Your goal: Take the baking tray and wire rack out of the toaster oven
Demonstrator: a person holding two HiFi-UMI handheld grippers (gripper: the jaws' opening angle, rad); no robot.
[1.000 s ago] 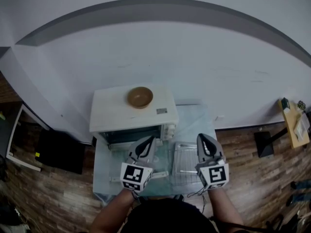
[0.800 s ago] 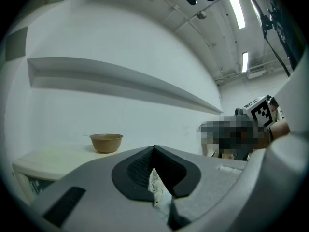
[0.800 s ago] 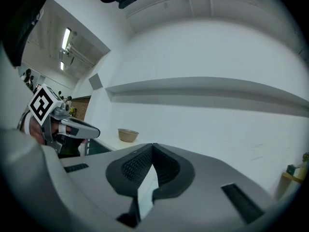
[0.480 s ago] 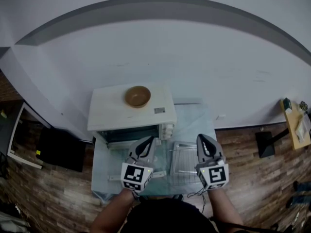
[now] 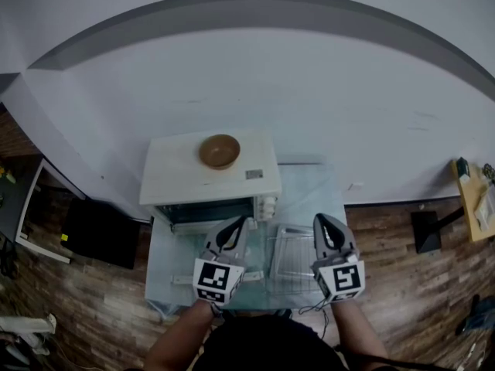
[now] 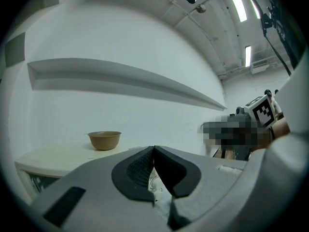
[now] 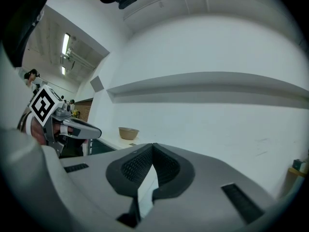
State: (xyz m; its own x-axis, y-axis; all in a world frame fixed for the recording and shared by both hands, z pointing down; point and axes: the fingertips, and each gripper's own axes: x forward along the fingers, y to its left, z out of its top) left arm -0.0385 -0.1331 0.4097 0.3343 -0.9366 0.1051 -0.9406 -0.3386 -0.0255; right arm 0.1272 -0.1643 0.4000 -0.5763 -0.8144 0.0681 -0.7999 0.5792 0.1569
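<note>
Over on the left of the glass worktop point(image 5: 309, 185) sits the white toaster oven point(image 5: 182, 180), a brown bowl point(image 5: 220, 151) perched on its roof and its dark front facing the person. Just in front of that opening hangs the left gripper point(image 5: 237, 224), its jaws pressed together with nothing between them. Moving right, there's the wire rack point(image 5: 291, 263), out of the oven and lying flat on the worktop between the two grippers. Then comes the right gripper point(image 5: 322, 221), over the rack's right edge, its jaws likewise closed and empty, pointing level toward the white wall point(image 5: 271, 91).
</note>
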